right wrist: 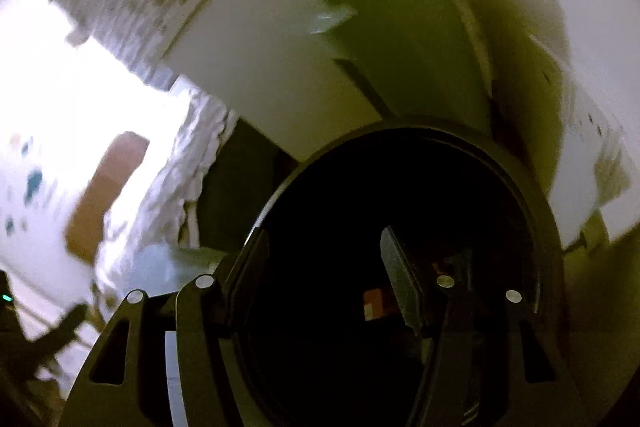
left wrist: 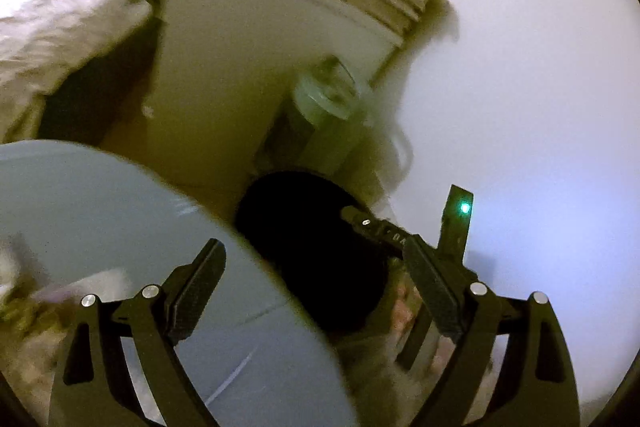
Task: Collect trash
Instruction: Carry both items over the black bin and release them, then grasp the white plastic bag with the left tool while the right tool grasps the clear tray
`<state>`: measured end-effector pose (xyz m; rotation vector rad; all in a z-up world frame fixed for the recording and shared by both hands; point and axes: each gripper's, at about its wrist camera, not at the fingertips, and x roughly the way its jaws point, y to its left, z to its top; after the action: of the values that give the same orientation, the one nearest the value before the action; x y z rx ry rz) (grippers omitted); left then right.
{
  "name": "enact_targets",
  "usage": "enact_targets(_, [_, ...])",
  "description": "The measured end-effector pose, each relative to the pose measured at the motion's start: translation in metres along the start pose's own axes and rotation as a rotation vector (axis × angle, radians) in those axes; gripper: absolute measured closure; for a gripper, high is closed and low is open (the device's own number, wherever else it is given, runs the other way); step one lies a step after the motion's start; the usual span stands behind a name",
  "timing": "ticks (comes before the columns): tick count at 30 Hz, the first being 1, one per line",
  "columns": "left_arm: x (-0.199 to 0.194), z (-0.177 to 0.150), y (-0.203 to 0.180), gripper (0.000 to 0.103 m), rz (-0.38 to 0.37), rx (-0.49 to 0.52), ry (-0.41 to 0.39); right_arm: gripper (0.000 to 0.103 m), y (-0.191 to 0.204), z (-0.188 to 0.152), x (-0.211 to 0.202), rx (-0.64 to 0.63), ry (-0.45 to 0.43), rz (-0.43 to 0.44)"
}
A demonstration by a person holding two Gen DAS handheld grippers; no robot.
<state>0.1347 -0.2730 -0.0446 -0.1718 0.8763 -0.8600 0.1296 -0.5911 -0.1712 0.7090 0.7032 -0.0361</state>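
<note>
Both views blurred, dim, green-tinted.

Left gripper (left wrist: 316,287): jaws spread wide, nothing between the pads. Hangs over the edge of a pale grey-blue round lid (left wrist: 120,227), with the dark round bin opening (left wrist: 304,235) just beyond the fingertips. Other gripper's fingers (left wrist: 376,227) poke over the bin's far side, green light beside them.

Right gripper (right wrist: 324,279): jaws part open, nothing gripped. Points down into the black trash bin (right wrist: 552,211), left finger at the rim, right finger inside the mouth. Small orange-and-white scrap (right wrist: 374,303) lying down inside the bin, between the fingers in view, not touched.

Rumpled white bedding (right wrist: 180,167) left of bin. Tall cylinder (left wrist: 324,115) standing behind bin, by the wall.
</note>
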Motion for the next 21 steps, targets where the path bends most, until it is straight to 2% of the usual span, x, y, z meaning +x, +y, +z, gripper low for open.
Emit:
enact_targets(2, [-0.038,-0.014,0.020,0.011,0.044,-0.016,-0.044,0.044,0.025,-0.008,0.000,-0.098,0.021,0.028])
enact_targets(4, [-0.081,-0.033,0.050,0.009,0.142,-0.043,-0.088,0.044,0.055,-0.018,0.000,-0.203,0.051,0.055])
enact_targets(6, [-0.122,-0.056,0.086,0.009,0.276,-0.072,-0.116,0.044,0.098,-0.028,0.001,-0.310,0.104,0.138])
enact_targets(10, [-0.163,-0.090,0.146,0.009,0.461,-0.121,-0.090,0.044,0.195,-0.041,0.011,-0.526,0.214,0.264])
enact_targets(11, [-0.167,-0.097,0.157,0.009,0.505,-0.127,-0.069,0.040,0.231,-0.046,0.019,-0.609,0.256,0.301])
enact_targets(12, [-0.170,-0.105,0.171,0.009,0.547,-0.132,-0.041,0.029,0.255,-0.052,0.025,-0.664,0.284,0.316])
enact_targets(13, [-0.170,-0.109,0.176,0.009,0.550,-0.135,-0.029,0.022,0.276,-0.057,0.032,-0.714,0.311,0.326])
enact_targets(15, [-0.169,-0.117,0.188,0.006,0.539,-0.145,0.001,0.022,0.326,-0.073,0.056,-0.835,0.383,0.334])
enact_targets(17, [-0.164,-0.122,0.194,0.005,0.548,-0.137,0.019,0.022,0.361,-0.090,0.084,-0.921,0.453,0.301])
enact_targets(21, [-0.159,-0.126,0.205,0.005,0.568,-0.093,0.059,0.022,0.400,-0.111,0.147,-0.968,0.573,0.218])
